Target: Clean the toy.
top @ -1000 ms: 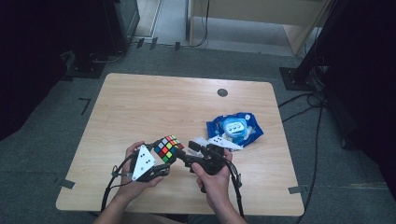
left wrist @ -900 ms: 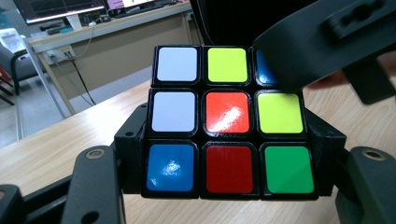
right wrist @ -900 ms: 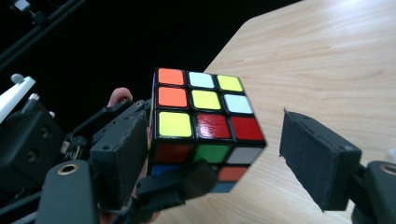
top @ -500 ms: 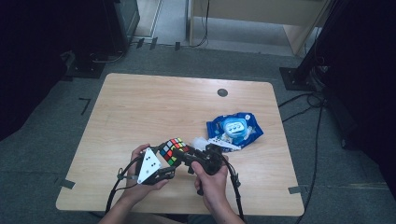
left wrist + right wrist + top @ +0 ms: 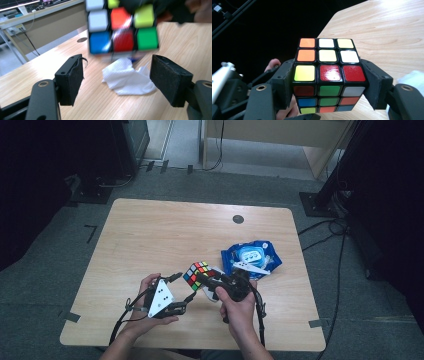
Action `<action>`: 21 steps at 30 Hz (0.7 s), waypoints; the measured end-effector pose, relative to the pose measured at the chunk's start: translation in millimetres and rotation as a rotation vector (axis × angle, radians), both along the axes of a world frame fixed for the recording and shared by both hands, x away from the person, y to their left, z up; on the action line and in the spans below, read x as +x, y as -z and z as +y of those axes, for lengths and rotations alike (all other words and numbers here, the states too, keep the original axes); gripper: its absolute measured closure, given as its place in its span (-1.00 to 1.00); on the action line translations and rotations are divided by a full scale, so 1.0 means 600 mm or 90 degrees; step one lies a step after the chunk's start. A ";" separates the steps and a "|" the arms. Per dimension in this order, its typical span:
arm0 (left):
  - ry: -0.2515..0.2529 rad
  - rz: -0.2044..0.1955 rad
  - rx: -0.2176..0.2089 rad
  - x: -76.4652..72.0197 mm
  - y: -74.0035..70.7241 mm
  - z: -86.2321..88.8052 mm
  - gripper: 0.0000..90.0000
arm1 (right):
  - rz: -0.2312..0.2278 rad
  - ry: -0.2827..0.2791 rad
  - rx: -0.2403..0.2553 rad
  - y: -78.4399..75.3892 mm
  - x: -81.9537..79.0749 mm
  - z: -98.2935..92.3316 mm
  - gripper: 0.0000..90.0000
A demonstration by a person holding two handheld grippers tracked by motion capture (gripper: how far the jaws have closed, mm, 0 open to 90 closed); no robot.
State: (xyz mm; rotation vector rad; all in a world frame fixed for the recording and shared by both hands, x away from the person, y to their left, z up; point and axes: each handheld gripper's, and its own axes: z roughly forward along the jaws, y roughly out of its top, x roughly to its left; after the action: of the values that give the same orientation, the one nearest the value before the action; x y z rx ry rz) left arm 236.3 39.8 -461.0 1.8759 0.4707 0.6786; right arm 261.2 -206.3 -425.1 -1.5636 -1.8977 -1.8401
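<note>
A scrambled colour cube (image 5: 196,270) is lifted just above the wooden table (image 5: 165,235), near its front edge. My right gripper (image 5: 202,279) is shut on it, its pads pressing two opposite sides of the cube (image 5: 328,72), which sits squarely inside the right gripper (image 5: 329,68). My left gripper (image 5: 184,286) stands open just left of it; its jaws have just been opening and nothing is between them. In the left gripper view the cube (image 5: 122,27) hangs blurred beyond and above the left gripper (image 5: 117,62).
A crumpled white tissue (image 5: 130,80) lies on the table under the cube. A blue plastic packet (image 5: 252,257) sits right of the grippers. A small dark round mark (image 5: 238,219) is at the far side of the table. Dark floor surrounds it.
The left gripper's jaws have opened and let go of the cube. The right gripper has closed on the cube and carried it slightly to the right, away from the left jaws.
</note>
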 end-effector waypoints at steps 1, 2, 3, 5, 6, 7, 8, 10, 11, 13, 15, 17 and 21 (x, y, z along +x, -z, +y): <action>-0.003 -0.002 0.008 0.001 0.001 0.001 -0.37 | 0.008 -0.006 0.000 -0.005 0.001 -0.005 -0.23; -0.004 -0.001 0.007 0.002 0.002 0.002 -0.37 | 0.008 -0.014 -0.003 -0.008 0.002 -0.009 -0.23; -0.006 -0.001 0.010 0.003 0.002 0.003 -0.37 | 0.009 -0.020 -0.004 -0.010 0.003 -0.011 -0.23; -0.006 -0.002 0.010 0.003 0.002 0.004 -0.37 | 0.015 -0.034 -0.010 -0.011 0.003 -0.011 -0.23; -0.004 -0.003 0.007 0.003 0.001 0.004 -0.37 | 0.020 -0.044 -0.011 -0.010 0.004 -0.009 -0.23; -0.002 -0.006 0.010 0.002 0.001 0.003 -0.37 | 0.022 -0.050 -0.011 -0.009 0.004 -0.007 -0.23; -0.001 -0.008 0.011 0.001 0.001 0.003 -0.37 | 0.026 -0.056 -0.012 -0.008 0.004 -0.005 -0.23; 0.000 -0.011 0.011 0.000 0.000 0.002 -0.37 | 0.029 -0.071 -0.018 -0.007 0.005 0.000 -0.23; 0.000 -0.012 0.016 0.000 0.000 0.002 -0.37 | 0.032 -0.078 -0.020 -0.006 0.004 0.003 -0.23; -0.001 -0.013 0.019 0.000 0.000 0.002 -0.38 | 0.030 -0.083 -0.026 -0.006 0.004 0.006 -0.23; -0.001 -0.016 0.023 -0.001 -0.001 0.002 -0.39 | 0.026 -0.086 -0.028 -0.006 0.004 0.007 -0.23; -0.001 -0.019 0.029 -0.002 0.000 0.001 -0.40 | 0.030 -0.090 -0.029 -0.006 0.005 0.008 -0.23; 0.003 -0.027 0.031 -0.007 -0.001 -0.004 -0.41 | 0.034 -0.093 -0.025 -0.004 0.007 0.007 -0.23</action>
State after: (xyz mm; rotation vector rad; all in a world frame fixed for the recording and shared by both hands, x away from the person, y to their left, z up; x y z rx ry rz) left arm 232.2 37.5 -460.3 1.9036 0.4260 0.7303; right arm 265.6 -202.0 -422.8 -1.4277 -1.9777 -1.6950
